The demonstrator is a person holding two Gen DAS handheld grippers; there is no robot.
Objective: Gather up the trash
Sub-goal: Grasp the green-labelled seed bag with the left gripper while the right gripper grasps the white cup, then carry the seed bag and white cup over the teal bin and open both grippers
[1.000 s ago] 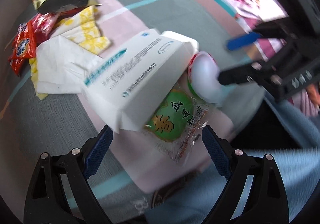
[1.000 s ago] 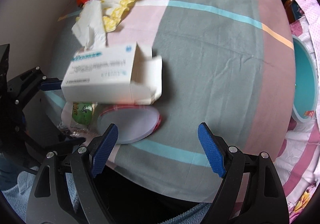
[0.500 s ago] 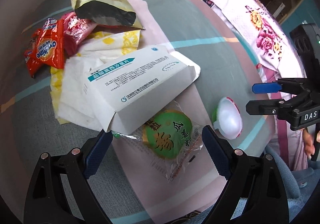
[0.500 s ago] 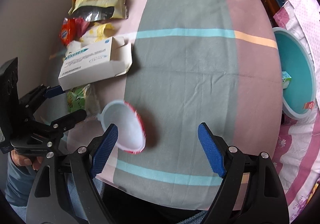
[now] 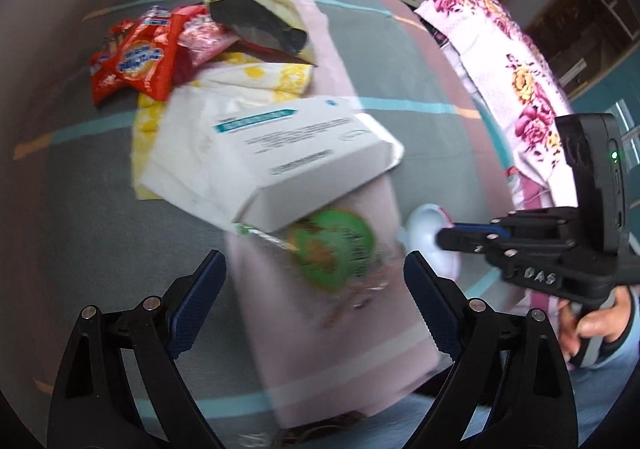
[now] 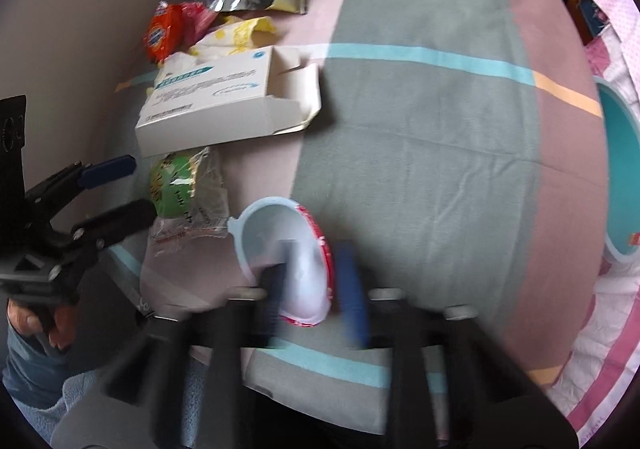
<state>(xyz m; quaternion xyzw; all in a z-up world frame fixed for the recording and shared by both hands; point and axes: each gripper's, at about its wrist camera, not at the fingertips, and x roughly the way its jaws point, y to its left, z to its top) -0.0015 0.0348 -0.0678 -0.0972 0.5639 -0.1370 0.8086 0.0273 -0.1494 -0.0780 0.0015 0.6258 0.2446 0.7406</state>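
A white plastic cup [image 6: 272,233] with a red rim lies tipped on the striped sheet. My right gripper [image 6: 316,249] has its jaws closing, and the cup's wall is pinched between them. The left wrist view shows the same cup [image 5: 424,233] at the tips of the right gripper [image 5: 444,235]. My left gripper [image 5: 314,265] hangs open above a green snack packet [image 5: 332,249], holding nothing. A white medicine box [image 5: 304,153] lies half over that packet.
A white tissue [image 5: 180,153], a red wrapper [image 5: 136,57] and a yellow-and-black bag [image 5: 252,13] are piled behind the box. A teal basin [image 6: 620,177] stands past the sheet's right edge, beside a floral cloth [image 5: 508,61]. A hand [image 6: 32,321] holds the left gripper.
The right gripper's jaws, wide apart before, have come together on the cup, which moved away from the box and tipped onto its side. The left gripper has rolled and drawn back a little.
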